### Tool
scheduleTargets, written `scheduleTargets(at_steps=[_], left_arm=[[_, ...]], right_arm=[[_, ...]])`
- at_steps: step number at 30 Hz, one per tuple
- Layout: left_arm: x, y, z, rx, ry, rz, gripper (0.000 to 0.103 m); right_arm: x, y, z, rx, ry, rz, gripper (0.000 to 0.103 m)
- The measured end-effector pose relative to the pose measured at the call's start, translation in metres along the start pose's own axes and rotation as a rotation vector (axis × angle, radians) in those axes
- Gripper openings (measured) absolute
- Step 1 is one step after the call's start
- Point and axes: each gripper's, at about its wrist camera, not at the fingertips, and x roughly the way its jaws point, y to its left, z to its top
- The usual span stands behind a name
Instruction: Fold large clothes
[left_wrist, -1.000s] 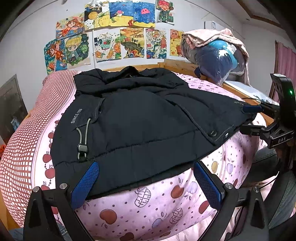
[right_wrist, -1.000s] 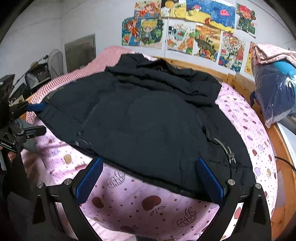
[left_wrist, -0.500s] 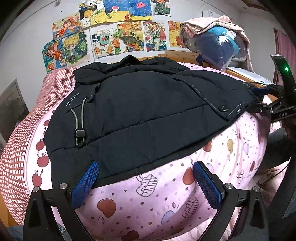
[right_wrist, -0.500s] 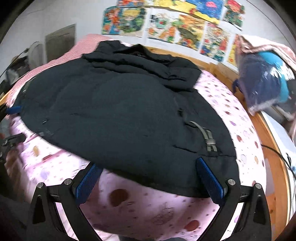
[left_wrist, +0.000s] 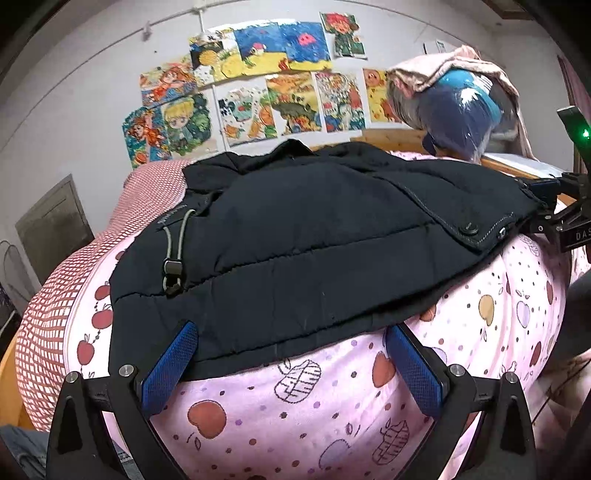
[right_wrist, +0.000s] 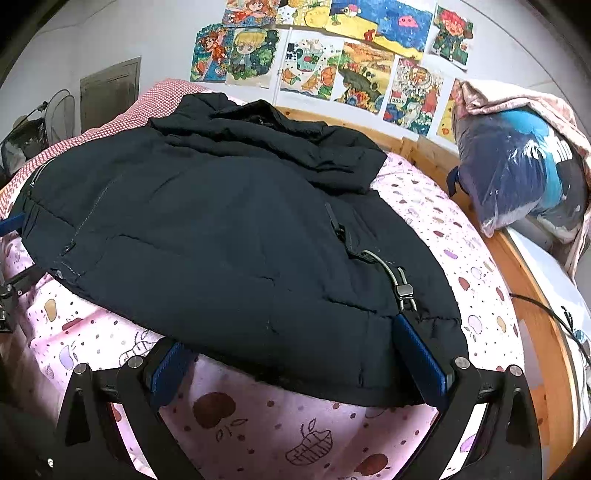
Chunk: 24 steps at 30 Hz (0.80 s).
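My left claw (left_wrist: 291, 358) has dropped to the jacket (left_wrist: 314, 236) hem at the bed (left_wrist: 295, 406) near edge, jaws apart. Right claw (right_wrist: 295, 363) has slid in too, apart, straddling the hem. Both are lined up, so I judge the grab comes next.

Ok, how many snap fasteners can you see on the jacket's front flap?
2. A dark snap sits on the black jacket flap near its right hem corner, and a small silvery snap lies just right of it. More may be hidden under the flap.
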Motion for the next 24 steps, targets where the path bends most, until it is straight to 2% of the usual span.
scheduleTargets(at_steps=[8, 13, 18, 21, 24], left_arm=[[-0.005, -0.009, -0.007, 0.004, -0.048, 0.09, 0.103], [-0.009, -0.008, -0.003, 0.007, -0.084, 0.145, 0.103], [-0.016, -0.017, 0.0, 0.059, -0.142, 0.243, 0.103], [-0.015, -0.021, 0.002, 0.083, -0.139, 0.234, 0.103], [-0.01, -0.01, 0.008, 0.016, -0.102, 0.176, 0.103]], right_arm=[[-0.019, 0.0, 0.005, 0.015, -0.122, -0.06, 0.099], [-0.022, -0.004, 0.007, 0.039, -0.148, -0.058, 0.099], [-0.02, -0.005, 0.008, 0.067, -0.145, -0.042, 0.099], [-0.017, -0.006, 0.007, 0.072, -0.142, -0.037, 0.099], [-0.013, -0.006, 0.006, 0.078, -0.131, -0.034, 0.099]])
